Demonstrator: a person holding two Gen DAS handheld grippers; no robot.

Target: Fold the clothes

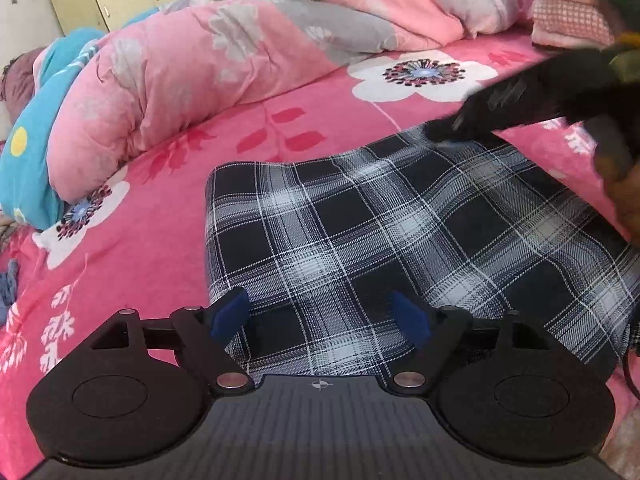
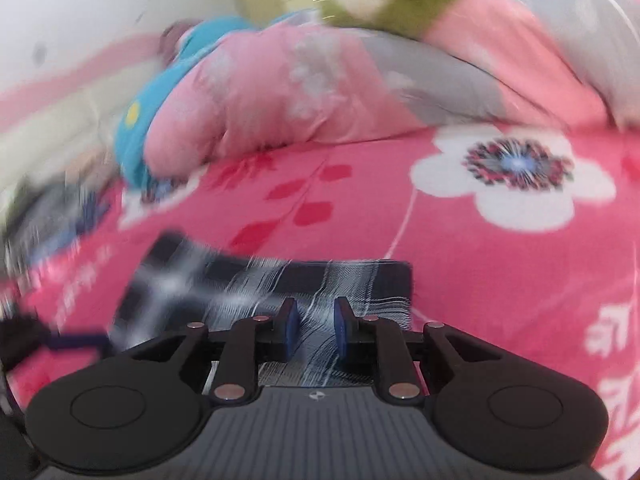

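Here, plaid garment beneath hand-held gripper

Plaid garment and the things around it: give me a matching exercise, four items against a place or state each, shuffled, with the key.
Items:
1. plaid garment
2. left tool
3. right tool
4. pink quilt

States:
A. bunched up along the far side of the bed
B. fingers wide apart, nothing between them
C. lying folded on the pink floral sheet
D. fingers narrow, over the garment's far edge

Pairs: 1-C, 2-B, 3-D, 4-A
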